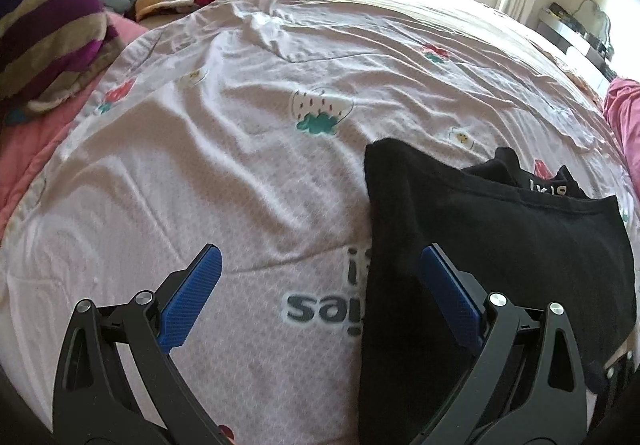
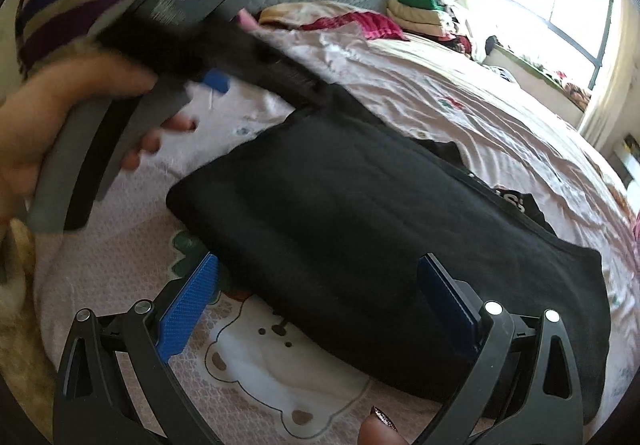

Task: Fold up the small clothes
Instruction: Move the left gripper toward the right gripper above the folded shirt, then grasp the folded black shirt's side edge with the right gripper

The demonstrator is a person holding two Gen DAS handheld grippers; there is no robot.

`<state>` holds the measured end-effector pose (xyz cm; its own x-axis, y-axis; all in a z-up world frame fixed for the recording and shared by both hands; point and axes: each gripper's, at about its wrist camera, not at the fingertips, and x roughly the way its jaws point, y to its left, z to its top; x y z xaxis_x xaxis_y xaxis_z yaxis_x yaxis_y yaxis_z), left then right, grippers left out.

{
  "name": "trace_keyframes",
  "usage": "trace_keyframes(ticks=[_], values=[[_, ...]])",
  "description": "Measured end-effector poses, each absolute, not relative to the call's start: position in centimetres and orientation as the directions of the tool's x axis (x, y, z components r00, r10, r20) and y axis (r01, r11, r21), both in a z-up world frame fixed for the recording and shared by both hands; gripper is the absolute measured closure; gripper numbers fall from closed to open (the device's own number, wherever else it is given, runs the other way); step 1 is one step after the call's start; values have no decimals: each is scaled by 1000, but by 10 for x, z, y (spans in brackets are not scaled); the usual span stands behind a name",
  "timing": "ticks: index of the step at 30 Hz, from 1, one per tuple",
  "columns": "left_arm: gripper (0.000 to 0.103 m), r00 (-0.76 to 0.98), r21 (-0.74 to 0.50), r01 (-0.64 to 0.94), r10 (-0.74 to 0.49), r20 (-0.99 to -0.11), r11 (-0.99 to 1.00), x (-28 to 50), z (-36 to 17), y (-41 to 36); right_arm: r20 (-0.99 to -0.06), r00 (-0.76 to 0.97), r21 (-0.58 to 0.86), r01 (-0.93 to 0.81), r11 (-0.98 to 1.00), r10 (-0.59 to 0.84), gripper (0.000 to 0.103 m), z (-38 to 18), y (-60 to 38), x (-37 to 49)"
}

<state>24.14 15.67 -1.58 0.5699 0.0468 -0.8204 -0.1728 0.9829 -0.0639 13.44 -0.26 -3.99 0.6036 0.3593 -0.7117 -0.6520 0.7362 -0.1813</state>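
A black garment (image 2: 384,229) is lying folded on the bed sheet (image 1: 240,165), toward the bed's near edge, with white lettering peeking from under its far hem. The left gripper (image 1: 320,265) is hovering with its blue pads spread wide, the right pad over the garment's left edge. The right gripper (image 2: 320,277) is likewise gaping, empty, above the garment's near edge. In the right wrist view, a blurred hand (image 2: 60,125) is gripping what is probably the left tool's handle
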Motion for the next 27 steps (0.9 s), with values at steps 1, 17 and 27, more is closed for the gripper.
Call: trace_keyframes(ticks=[1, 17, 27], values=[[10, 571, -61, -168, 46, -819, 984, 243, -15, 156, -715, 608, -199, -651, 733, 345, 5, -43, 0, 135], [10, 530, -39, -154, 49, -847, 987, 270, -25, 162, -686, 695, -385, -595, 705, 213, 5, -58, 37, 158], [10, 527, -126, -156, -26, -849, 980, 269, -26, 167, -570, 749, -314, -578, 753, 338, 72, -30, 8, 147]])
